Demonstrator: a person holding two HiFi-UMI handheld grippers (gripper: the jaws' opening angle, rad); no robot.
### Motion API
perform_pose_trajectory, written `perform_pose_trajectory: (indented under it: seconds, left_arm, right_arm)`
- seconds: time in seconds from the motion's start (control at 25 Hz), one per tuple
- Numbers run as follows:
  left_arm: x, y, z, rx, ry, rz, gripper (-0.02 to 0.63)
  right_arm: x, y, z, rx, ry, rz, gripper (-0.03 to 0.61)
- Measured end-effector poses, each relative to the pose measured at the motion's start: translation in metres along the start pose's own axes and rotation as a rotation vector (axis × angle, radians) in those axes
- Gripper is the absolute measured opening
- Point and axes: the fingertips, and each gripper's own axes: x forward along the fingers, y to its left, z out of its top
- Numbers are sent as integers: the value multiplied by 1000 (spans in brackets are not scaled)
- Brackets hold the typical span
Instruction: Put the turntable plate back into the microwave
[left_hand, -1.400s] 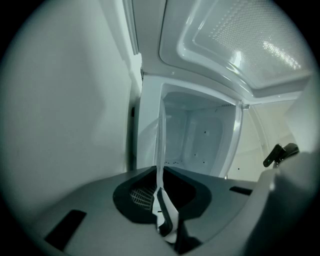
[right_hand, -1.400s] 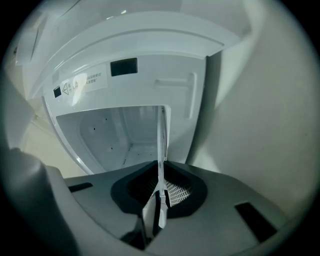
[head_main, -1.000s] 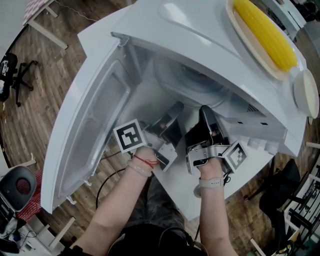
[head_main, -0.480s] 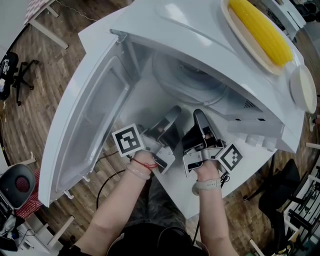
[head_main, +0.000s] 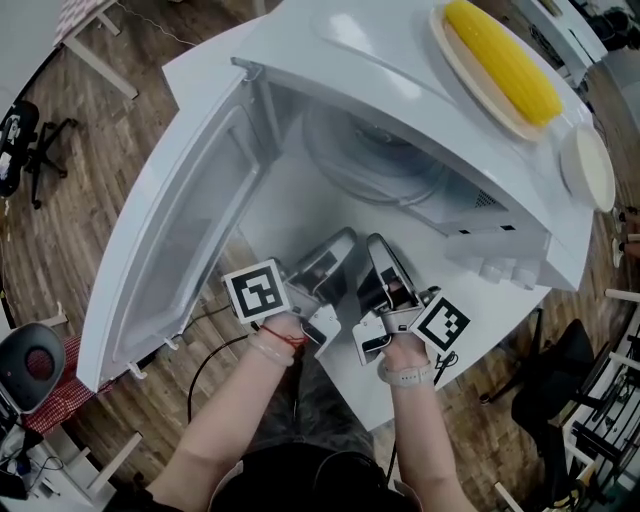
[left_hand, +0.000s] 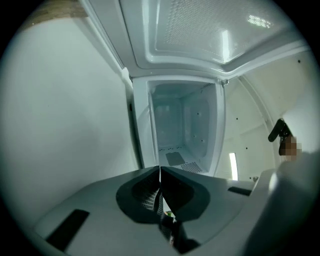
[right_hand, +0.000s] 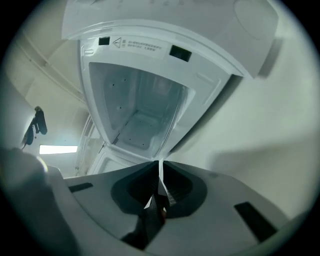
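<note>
White desk (head_main: 200, 75) on wooden floor (head_main: 90, 170); the microwave (head_main: 370, 60) door (head_main: 190, 230) stood open. The turntable plate (head_main: 375, 165) lay inside the cavity, apparently seated. The left hand-held gripper (head_main: 345, 240) and right hand-held gripper (head_main: 375, 245), jaws together and empty, hovered before the opening; next, probably, pushing the door shut.

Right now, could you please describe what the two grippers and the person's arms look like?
The left gripper and right gripper each have a pale grey body, dark grey jaws and a white cube printed with a black square marker. The forearms are bare. The left wrist wears a thin red string bracelet, the right a pale wristband.
</note>
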Motion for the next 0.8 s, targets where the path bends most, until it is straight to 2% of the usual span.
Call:
perform_pose_trajectory:
  seconds: [0.08, 0.2, 0.32, 0.52, 0.8]
  left_arm:
    - [-4, -1, -4, 34, 15, 21, 18]
    - [-10, -10, -11, 126, 38, 29, 17]
    - [-14, -28, -16, 276, 70, 17, 14]
    - [-23, -45, -25, 509, 126, 70, 12]
    - [-37, -69, -40, 665, 174, 88, 12]
  right_arm:
    - [-5, 4, -4, -64, 27, -19, 44]
    - [-15, 11, -10, -176, 64, -59, 44]
    - [-23, 26, -15, -277, 81, -54, 43]
    - [-39, 47, -21, -426, 90, -53, 43]
    - [-60, 73, -34, -635, 111, -76, 43]
